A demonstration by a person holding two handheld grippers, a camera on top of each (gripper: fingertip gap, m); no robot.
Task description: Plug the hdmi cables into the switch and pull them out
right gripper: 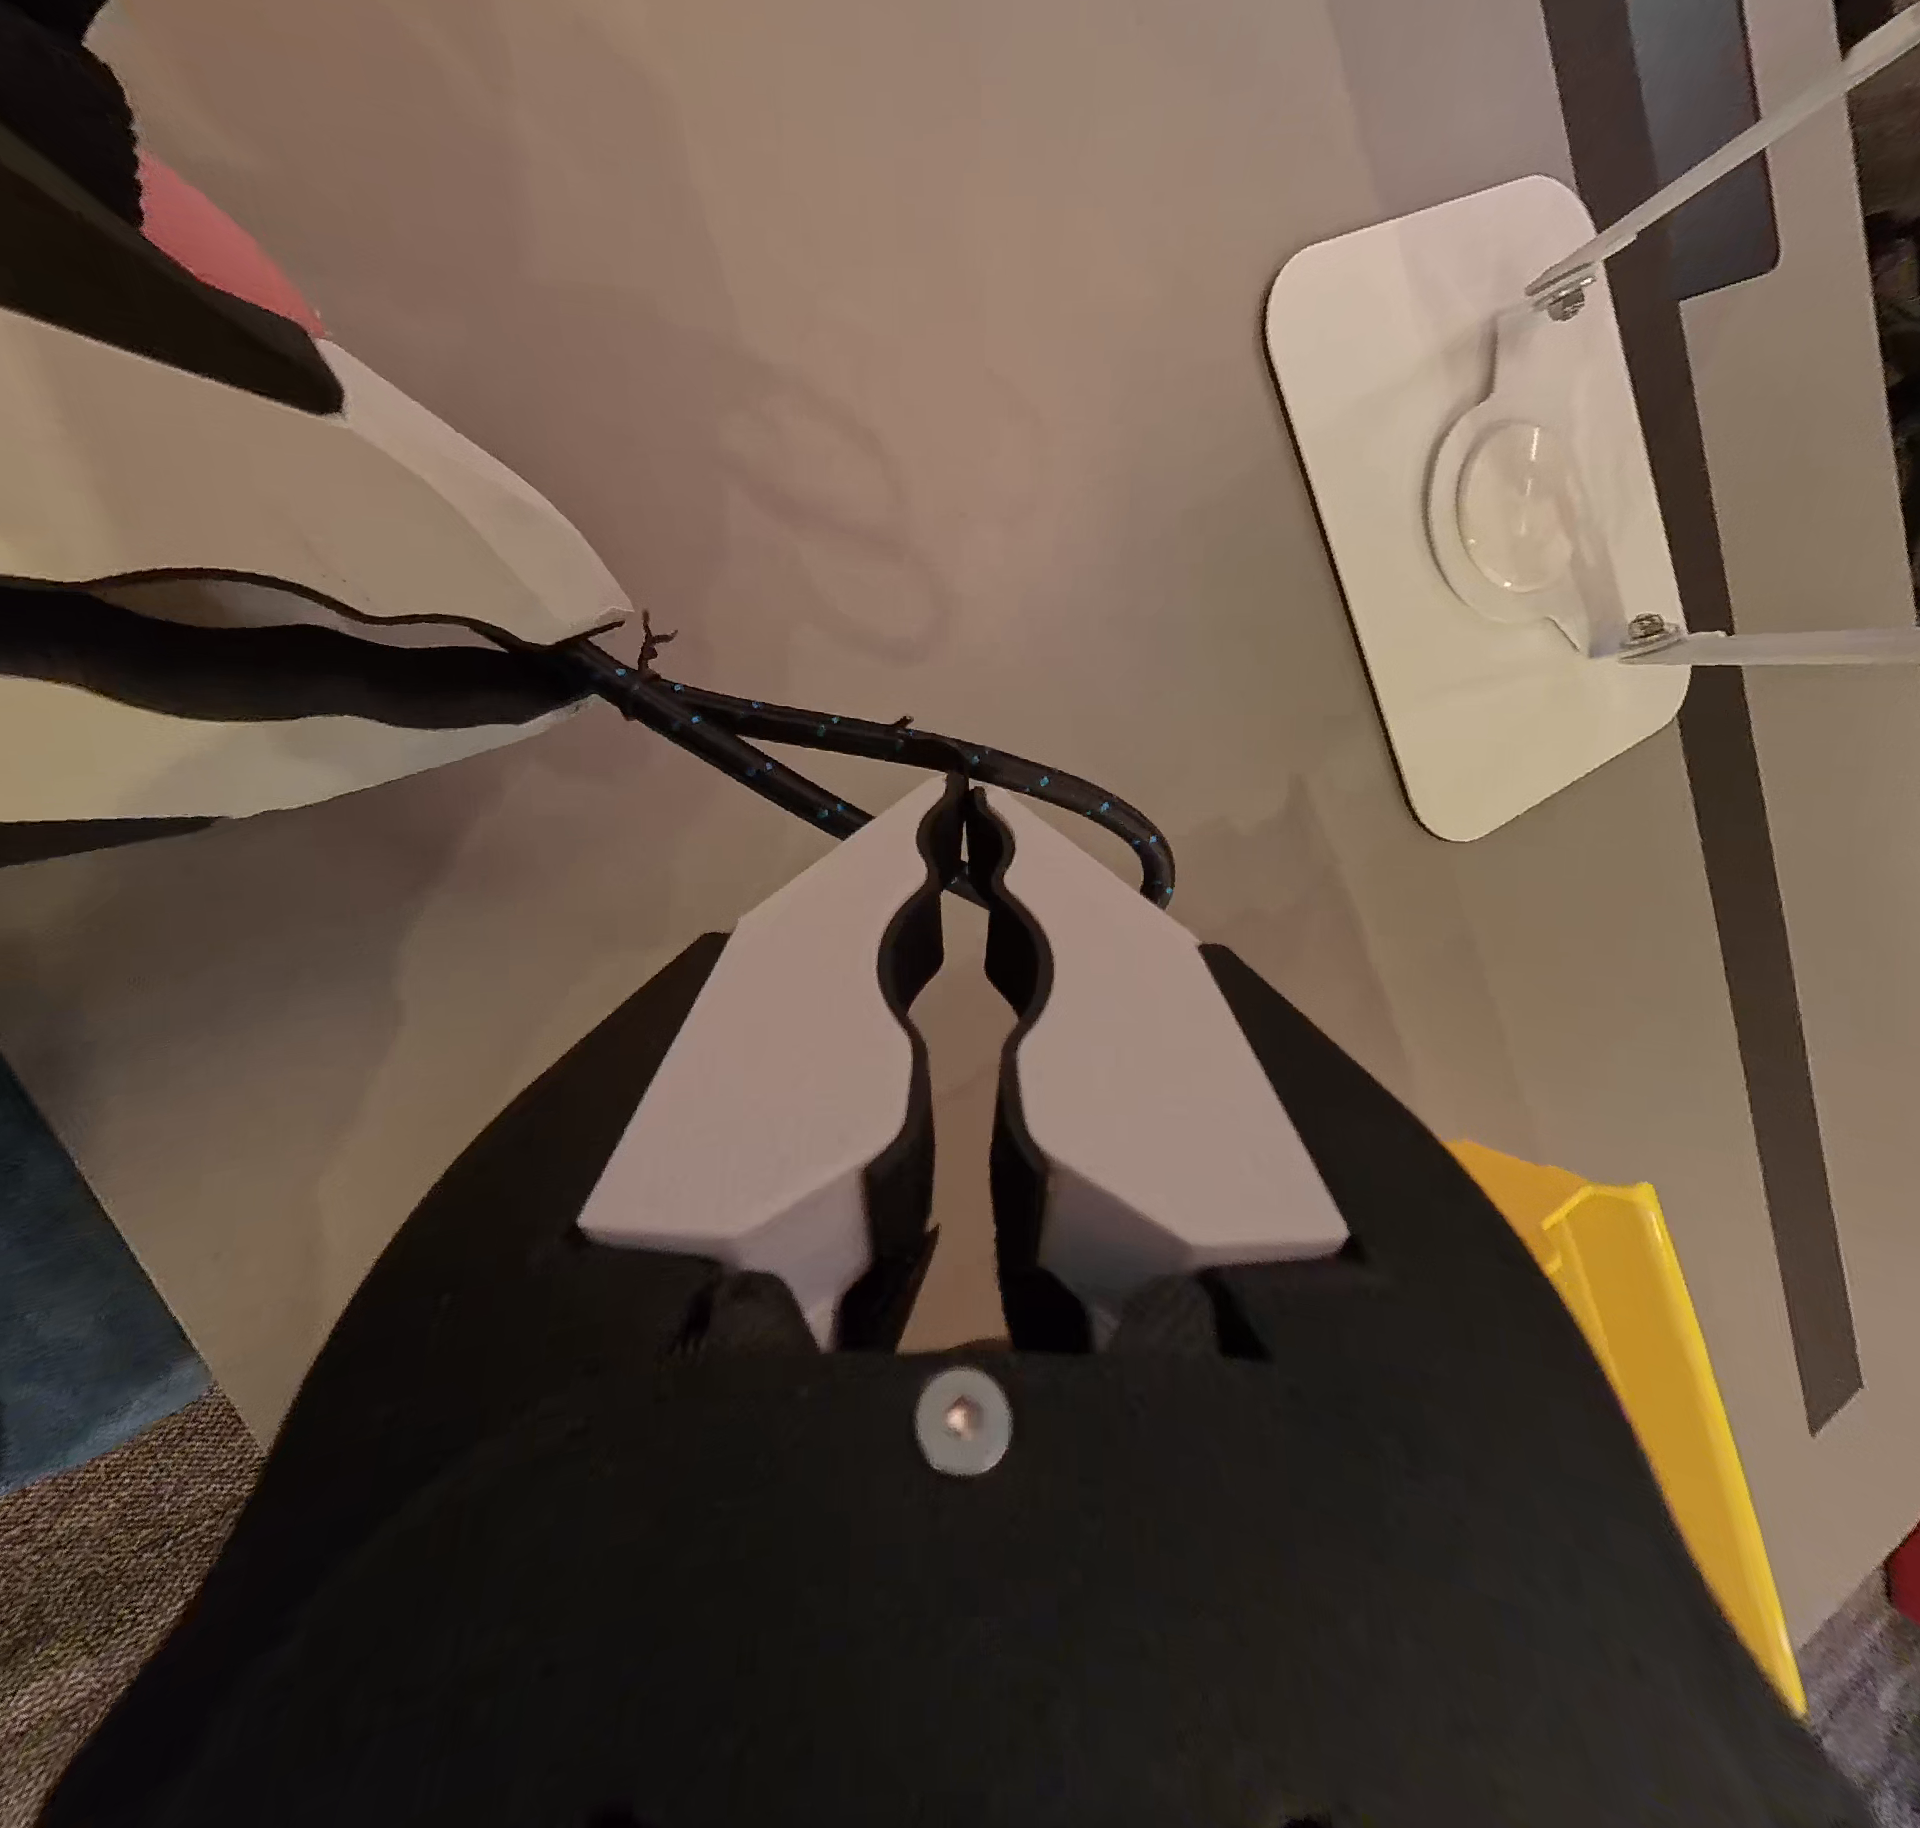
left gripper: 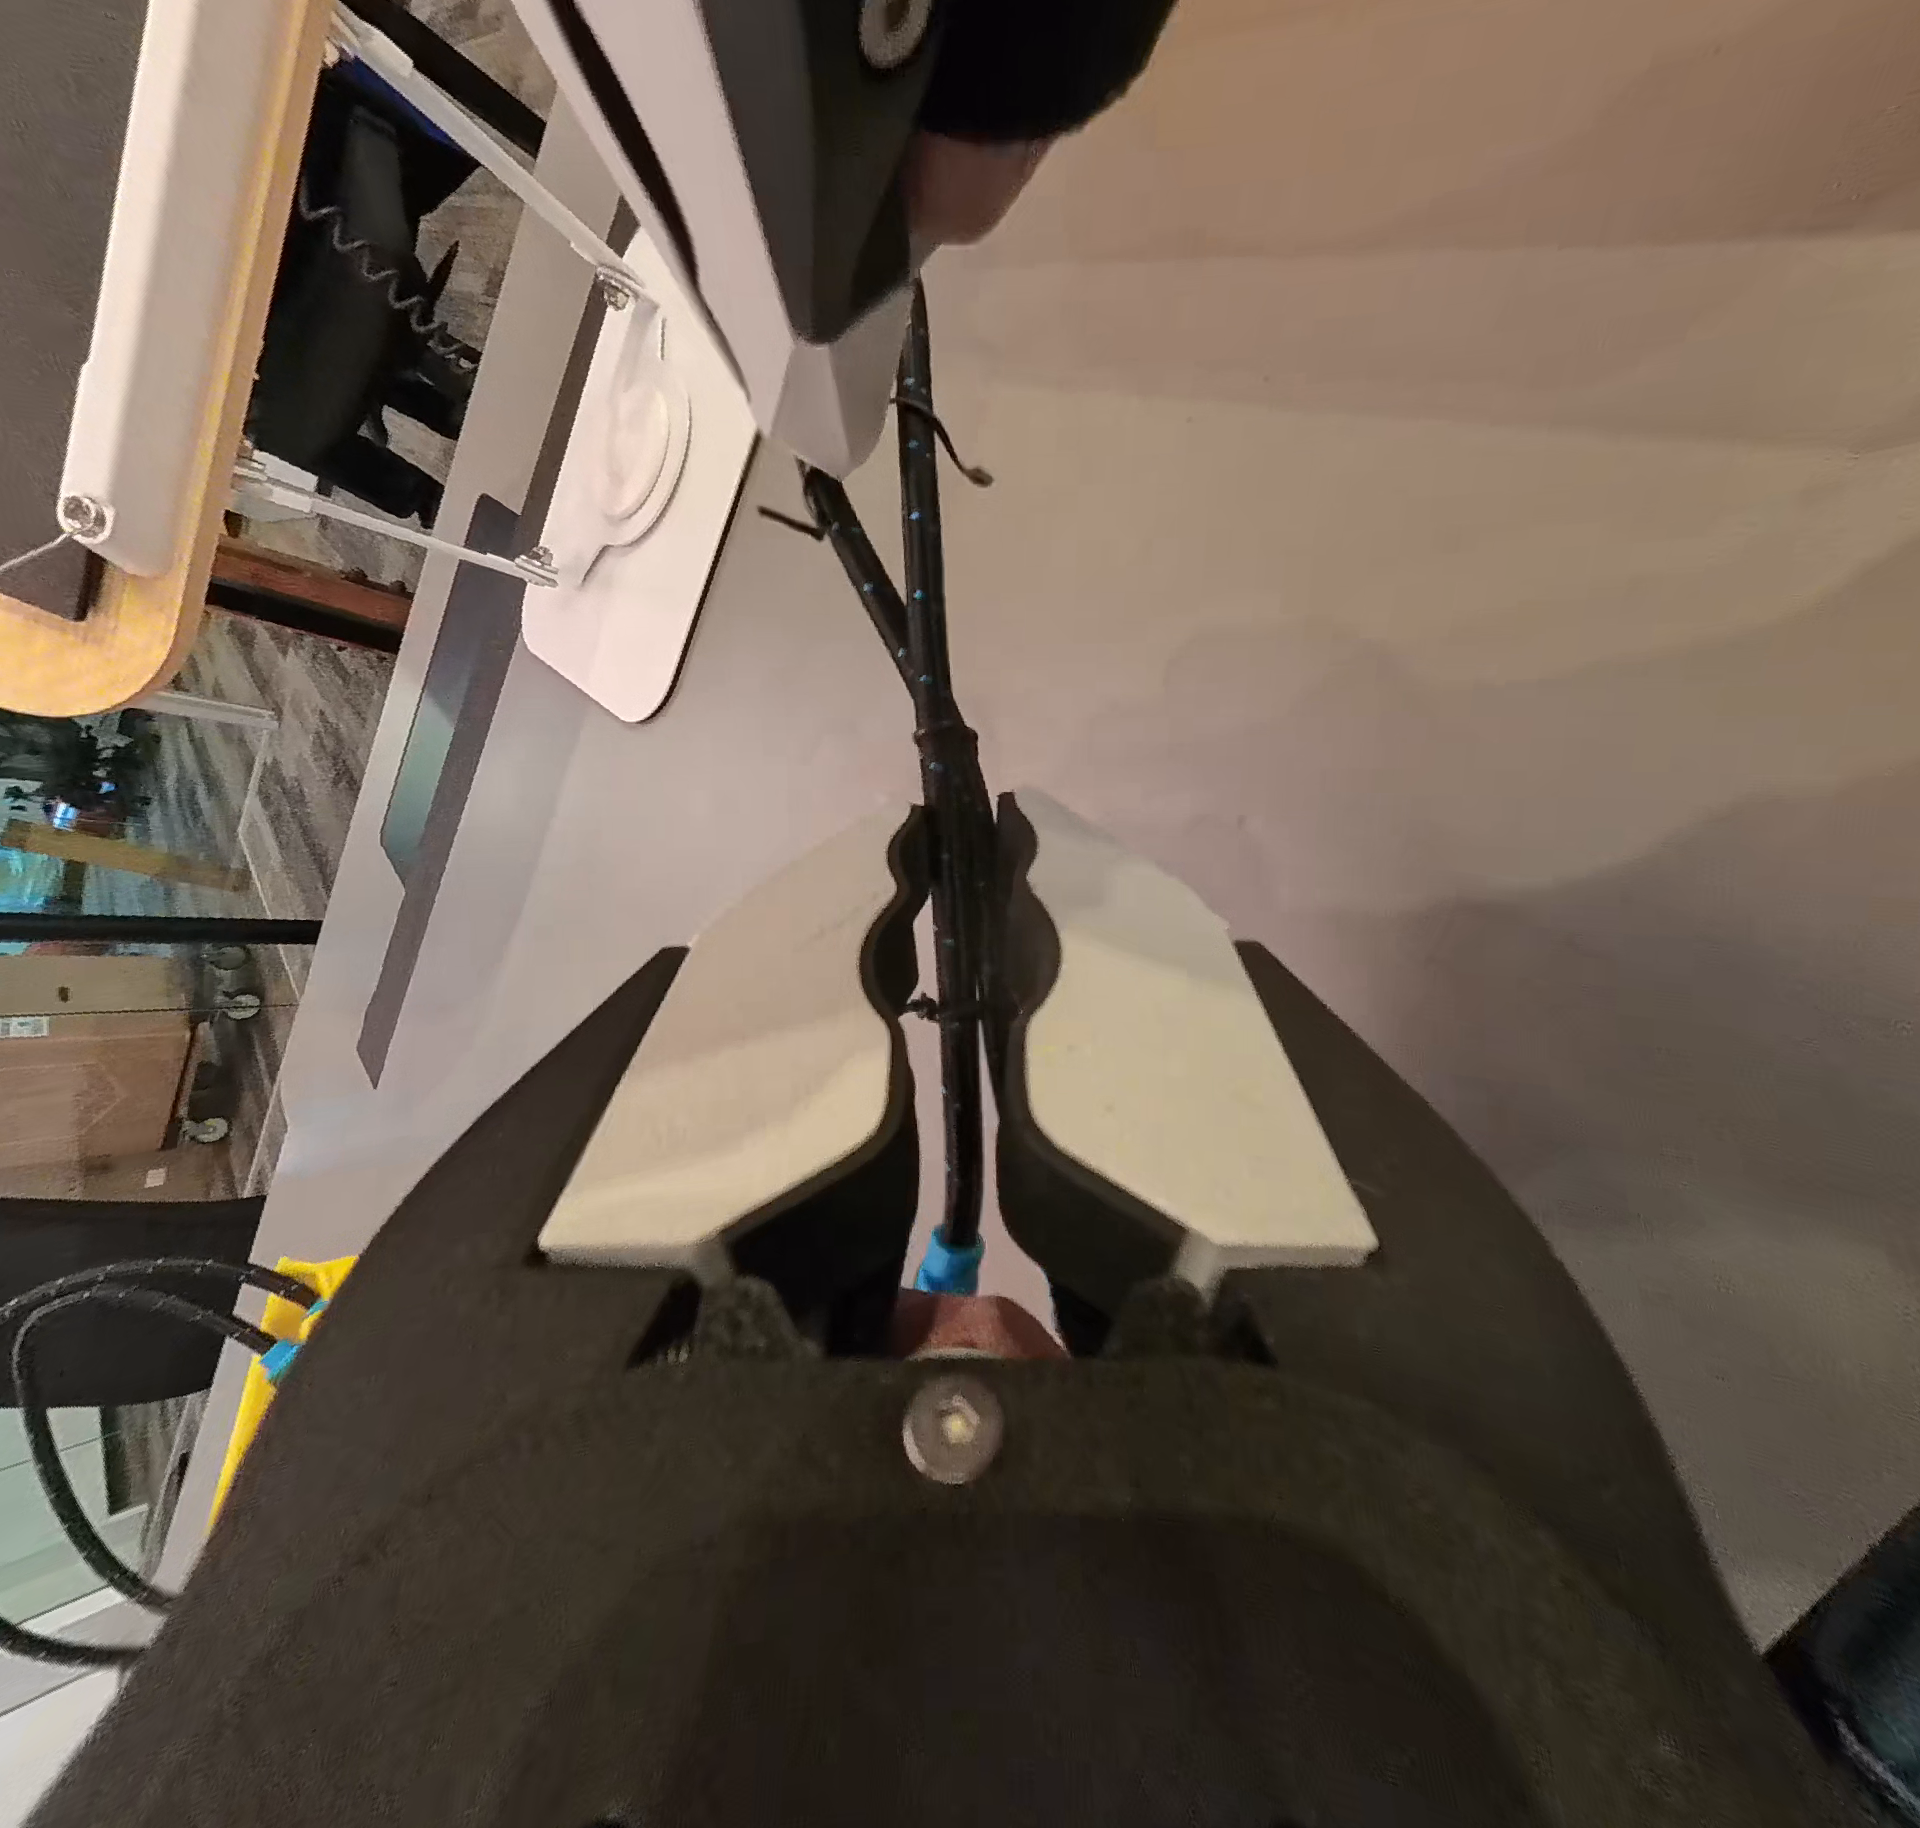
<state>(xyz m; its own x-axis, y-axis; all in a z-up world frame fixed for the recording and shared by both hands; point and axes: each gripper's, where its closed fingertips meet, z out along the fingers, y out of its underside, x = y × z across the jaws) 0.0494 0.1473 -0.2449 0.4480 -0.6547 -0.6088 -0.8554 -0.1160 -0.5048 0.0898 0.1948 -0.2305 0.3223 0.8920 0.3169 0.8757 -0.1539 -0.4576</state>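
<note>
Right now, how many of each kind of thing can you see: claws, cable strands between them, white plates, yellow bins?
Claws: 2, left claw and right claw
Black cable strands between them: 2
White plate: 1
Yellow bin: 1
Total: 6

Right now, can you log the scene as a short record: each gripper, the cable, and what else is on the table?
left gripper: shut on cable, both strands between its fingers
right gripper: shut on cable at its fingertips
cable: black with blue flecks, bundled with small ties, stretched between the grippers
table: pale, white plate with clear bracket
yellow part: at table edge
switch: not in view
</note>
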